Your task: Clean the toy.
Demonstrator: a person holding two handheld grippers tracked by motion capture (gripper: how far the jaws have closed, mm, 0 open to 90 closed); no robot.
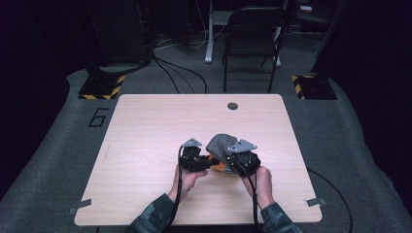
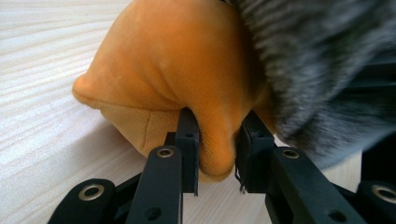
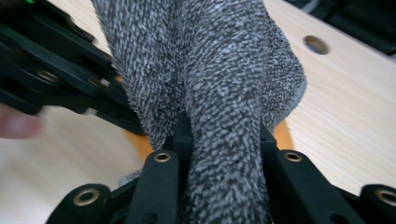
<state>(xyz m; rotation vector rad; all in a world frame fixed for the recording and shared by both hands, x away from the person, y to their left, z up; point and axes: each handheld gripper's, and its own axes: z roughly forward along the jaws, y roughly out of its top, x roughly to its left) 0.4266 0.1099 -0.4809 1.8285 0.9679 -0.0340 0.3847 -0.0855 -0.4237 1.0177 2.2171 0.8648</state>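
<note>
A soft bundle lies at the table's front middle, part orange suede-like cloth [image 1: 221,168] and part grey knit fabric [image 1: 220,142]. My left gripper [image 1: 210,164] reaches in from the left. In the left gripper view its jaws pinch a fold of the orange cloth [image 2: 177,60], with my left gripper [image 2: 217,154] shut on it and the grey knit [image 2: 317,56] draped beside. My right gripper [image 1: 229,163] comes in from the right. In the right gripper view a thick strip of grey knit [image 3: 219,56] runs up between the jaws of my right gripper [image 3: 224,135], which is shut on it.
The wooden table [image 1: 145,126] has a round cable hole [image 1: 232,106] near its far edge. A black folding chair [image 1: 252,39] stands behind the table, and cables run over the grey floor. Tape marks sit at the table's front corners.
</note>
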